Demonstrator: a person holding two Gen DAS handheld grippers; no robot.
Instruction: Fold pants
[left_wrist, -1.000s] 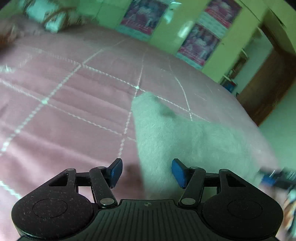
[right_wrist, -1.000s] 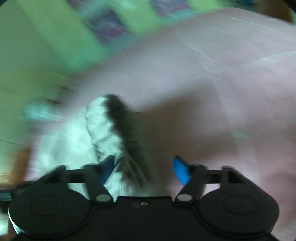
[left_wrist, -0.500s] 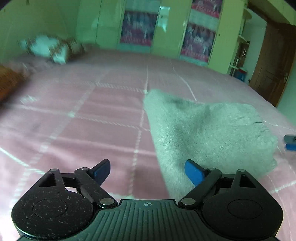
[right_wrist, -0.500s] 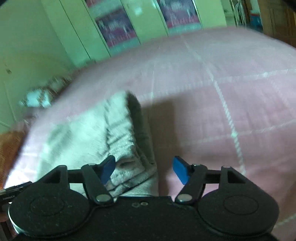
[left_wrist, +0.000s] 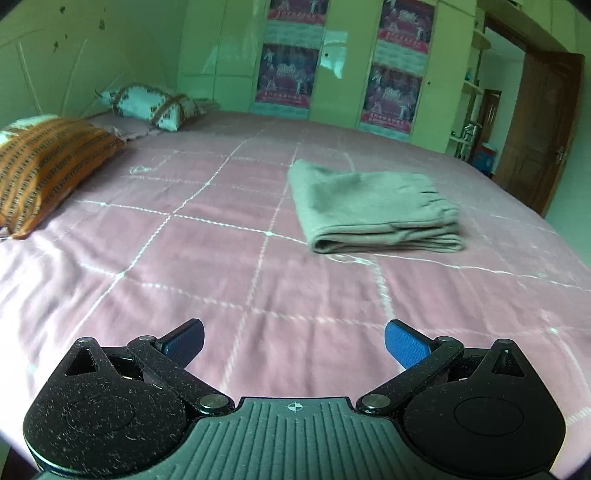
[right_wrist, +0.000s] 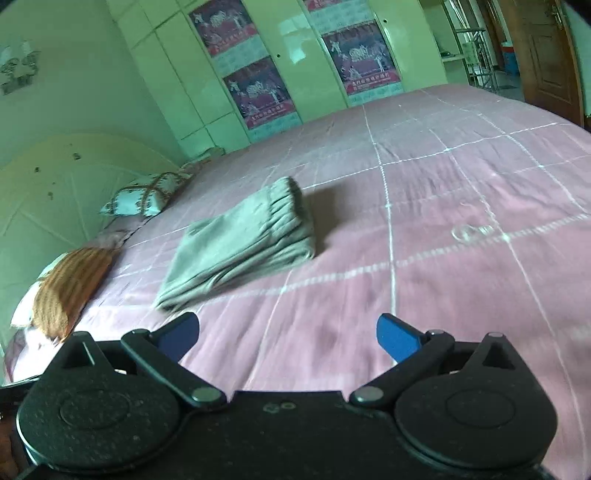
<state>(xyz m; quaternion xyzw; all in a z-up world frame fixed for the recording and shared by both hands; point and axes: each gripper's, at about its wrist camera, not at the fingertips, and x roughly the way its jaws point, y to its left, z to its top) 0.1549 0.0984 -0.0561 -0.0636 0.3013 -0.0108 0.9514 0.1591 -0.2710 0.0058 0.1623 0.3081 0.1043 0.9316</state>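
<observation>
Grey pants (left_wrist: 369, 206) lie folded into a thick rectangle on the pink checked bedspread (left_wrist: 221, 266), the elastic waistband at the right end. In the right wrist view the same pants (right_wrist: 243, 240) lie ahead and to the left. My left gripper (left_wrist: 293, 343) hangs well back from the pants, above bare bedspread; its jaws are opening wide with nothing between the blue pads. My right gripper (right_wrist: 286, 334) is likewise back from the pants, jaws opening wide and empty.
An orange striped pillow (left_wrist: 44, 162) and a patterned white pillow (left_wrist: 151, 103) lie at the head of the bed on the left. Green wardrobes with posters (left_wrist: 288, 70) stand behind the bed. A brown door (left_wrist: 535, 125) is at the right.
Both grippers have let go of the grey pants, opened wide and pulled back and up. The folded pants now lie farther off on the bedspread.
</observation>
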